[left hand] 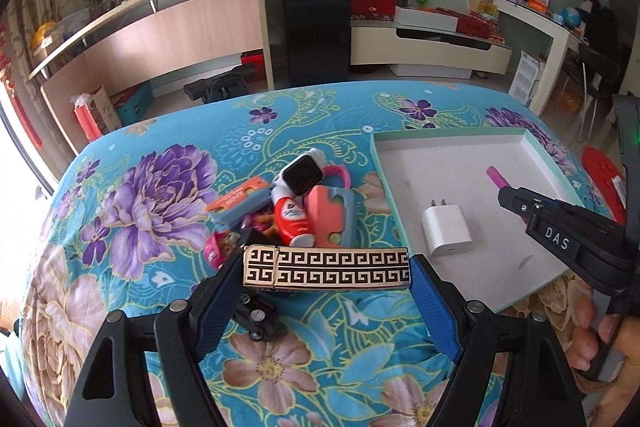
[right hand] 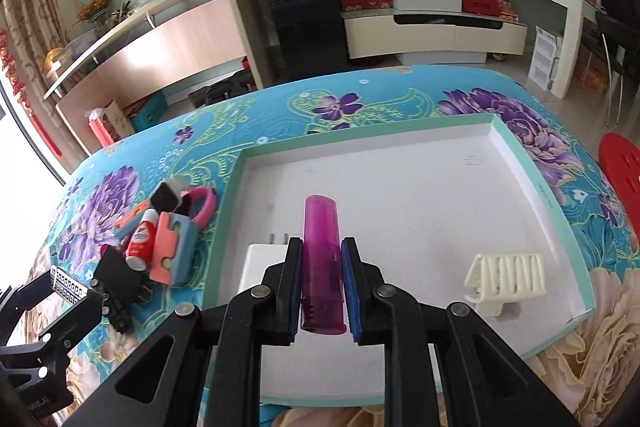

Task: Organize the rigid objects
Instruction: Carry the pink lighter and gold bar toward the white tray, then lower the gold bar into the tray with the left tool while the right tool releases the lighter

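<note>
The left gripper (left hand: 326, 269) clamps a gold box (left hand: 326, 269) with a black key pattern, toys (left hand: 308, 205) piled at its twelve o'clock. At three o'clock, the right gripper (right hand: 322, 263), lettered "DAS", pinches a purple lighter (right hand: 322, 263) over the white tray (right hand: 532, 183), a charger (left hand: 445, 231) below.

Purple lighter (right hand: 322, 267) and gold-patterned box (left hand: 326, 269) clamped above tray (right hand: 532, 163).

The left gripper (left hand: 328, 269) clamps a patterned box (left hand: 326, 269) endwise above the table. The right gripper (right hand: 322, 267) pinches a purple lighter (right hand: 322, 259), angled down over the tray.
</note>
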A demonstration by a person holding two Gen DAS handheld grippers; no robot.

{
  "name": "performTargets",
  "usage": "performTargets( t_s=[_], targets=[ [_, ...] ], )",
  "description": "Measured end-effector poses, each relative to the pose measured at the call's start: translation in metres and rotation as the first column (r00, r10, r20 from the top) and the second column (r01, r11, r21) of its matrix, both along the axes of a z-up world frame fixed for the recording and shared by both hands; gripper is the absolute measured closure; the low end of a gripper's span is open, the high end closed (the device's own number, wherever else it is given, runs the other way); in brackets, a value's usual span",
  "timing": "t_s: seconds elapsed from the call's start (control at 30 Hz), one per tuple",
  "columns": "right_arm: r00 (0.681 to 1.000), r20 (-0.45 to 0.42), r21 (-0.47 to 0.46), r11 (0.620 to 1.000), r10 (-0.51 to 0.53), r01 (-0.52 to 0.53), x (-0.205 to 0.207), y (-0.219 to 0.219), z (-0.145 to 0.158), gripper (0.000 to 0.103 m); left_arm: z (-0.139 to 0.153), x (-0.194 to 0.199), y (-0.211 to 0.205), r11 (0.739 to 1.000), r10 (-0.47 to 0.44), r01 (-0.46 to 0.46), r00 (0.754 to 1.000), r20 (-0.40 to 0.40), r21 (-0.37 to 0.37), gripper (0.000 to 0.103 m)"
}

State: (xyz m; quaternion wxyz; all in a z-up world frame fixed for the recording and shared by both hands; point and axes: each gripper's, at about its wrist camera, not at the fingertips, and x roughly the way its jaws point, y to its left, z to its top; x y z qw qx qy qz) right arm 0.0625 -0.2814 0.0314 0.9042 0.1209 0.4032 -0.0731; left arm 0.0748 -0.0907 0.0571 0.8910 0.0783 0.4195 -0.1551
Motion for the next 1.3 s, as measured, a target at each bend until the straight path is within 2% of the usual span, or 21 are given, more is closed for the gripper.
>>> performTargets(
  t_s=[0.17,0.5,0.83,1.17,1.3],
  targets=[
    [0.998,0.018,0.043,0.998,-0.055,0.054,0.002,-0.023,-0.002,0.084,0.005,0.019,-0.046,0.996,-0.079,0.079,0.997,0.019,0.034,0.019],
    [0.991,0.039,0.037,0.991,-0.131,0.130,0.004,-0.048,-0.007,0.083,-0.014,0.062,-0.100,0.993,-0.114,0.114,0.993,0.013,0.019,0.019],
    [0.987,0.029,0.015,0.988,-0.156,0.156,0.003,-0.053,-0.010,0.083,-0.030,0.082,-0.123,0.992,-0.119,0.117,0.992,-0.031,-0.045,0.019],
    [0.987,-0.027,-0.010,0.987,-0.160,0.160,0.007,-0.055,-0.020,0.083,-0.045,0.085,-0.125,0.996,-0.089,0.085,0.991,-0.101,-0.041,0.018],
    [0.985,-0.030,-0.025,0.986,-0.168,0.168,0.006,-0.054,-0.017,0.081,-0.041,0.082,-0.125,0.996,-0.088,0.086,0.993,-0.084,-0.026,0.017]
  ],
)
